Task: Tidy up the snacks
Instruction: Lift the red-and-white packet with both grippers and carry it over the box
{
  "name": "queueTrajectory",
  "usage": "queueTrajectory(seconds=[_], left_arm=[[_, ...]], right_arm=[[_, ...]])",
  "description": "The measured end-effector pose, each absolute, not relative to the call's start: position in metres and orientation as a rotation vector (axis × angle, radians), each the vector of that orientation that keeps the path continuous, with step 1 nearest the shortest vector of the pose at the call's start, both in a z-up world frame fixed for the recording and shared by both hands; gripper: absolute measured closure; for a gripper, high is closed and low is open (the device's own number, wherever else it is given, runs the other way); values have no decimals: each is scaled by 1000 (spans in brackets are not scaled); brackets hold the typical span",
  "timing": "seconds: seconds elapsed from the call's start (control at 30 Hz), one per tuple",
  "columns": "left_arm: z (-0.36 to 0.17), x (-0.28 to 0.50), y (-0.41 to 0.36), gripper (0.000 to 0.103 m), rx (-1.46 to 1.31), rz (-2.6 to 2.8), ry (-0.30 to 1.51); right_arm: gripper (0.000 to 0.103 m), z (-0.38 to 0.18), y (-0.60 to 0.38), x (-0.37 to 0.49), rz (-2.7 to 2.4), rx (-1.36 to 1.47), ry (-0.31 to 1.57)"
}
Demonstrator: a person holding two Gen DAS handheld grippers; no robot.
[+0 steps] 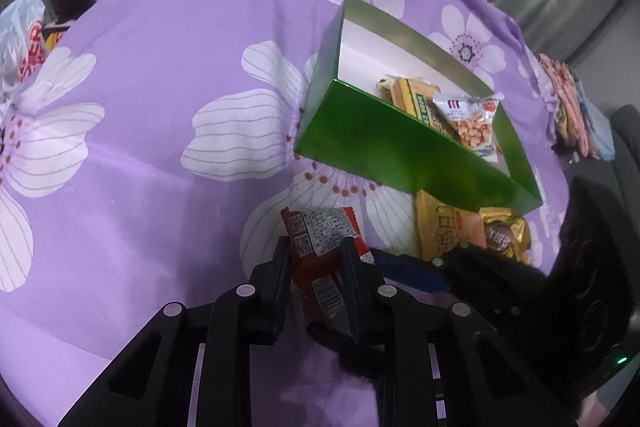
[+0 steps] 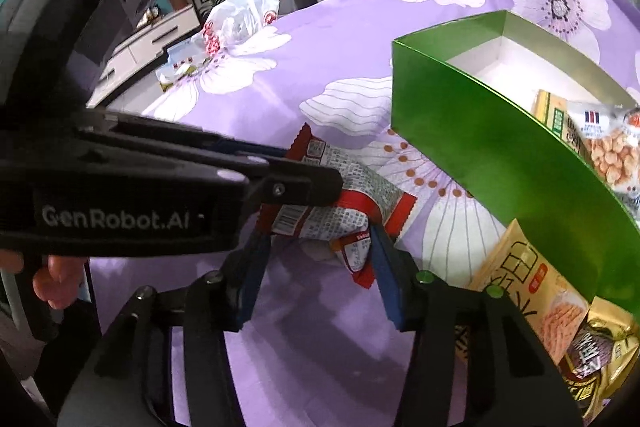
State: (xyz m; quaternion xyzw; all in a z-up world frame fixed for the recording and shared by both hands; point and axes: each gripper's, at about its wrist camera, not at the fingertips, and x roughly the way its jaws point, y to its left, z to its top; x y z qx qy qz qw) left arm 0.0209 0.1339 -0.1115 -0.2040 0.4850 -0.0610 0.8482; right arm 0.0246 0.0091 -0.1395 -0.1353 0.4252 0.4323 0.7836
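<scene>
Left wrist view shows, at the far left, a white plastic bag (image 1: 24,35) on the purple flowered cloth (image 1: 160,131) that covers the table. Lower in the middle, the left tool (image 1: 316,251) is clamped on a red snack packet (image 1: 320,247); its two fingers press the packet from both sides. To the right stands the green box (image 1: 380,147), which contains a yellow packet (image 1: 412,95) and a peanut bag (image 1: 472,123). Just beside the near wall of the box lie a yellow chip bag (image 1: 444,231) and a gold wrapped snack (image 1: 504,231).

In the right wrist view, the right tool (image 2: 320,251) has its fingers apart around the lower corner of the red snack packet (image 2: 352,203), and I cannot tell if they touch it.
</scene>
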Motion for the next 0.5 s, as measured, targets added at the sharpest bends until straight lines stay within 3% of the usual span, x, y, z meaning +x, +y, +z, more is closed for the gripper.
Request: queueTrajectory(seconds=[0.2, 0.27, 0.33, 0.37, 0.5], left_arm=[[-112, 21, 136, 80, -452, -136, 1027], [-112, 21, 135, 80, -462, -142, 1027], [-112, 21, 133, 80, -467, -145, 1029], [-112, 21, 135, 80, -471, -153, 1029], [-102, 21, 127, 80, -463, -192, 1004]], right_arm=[[28, -144, 21, 17, 913, -372, 896], [29, -145, 23, 25, 884, -367, 903], [43, -145, 23, 33, 851, -364, 904], [45, -144, 23, 35, 849, -358, 902], [80, -142, 13, 38, 827, -351, 889]])
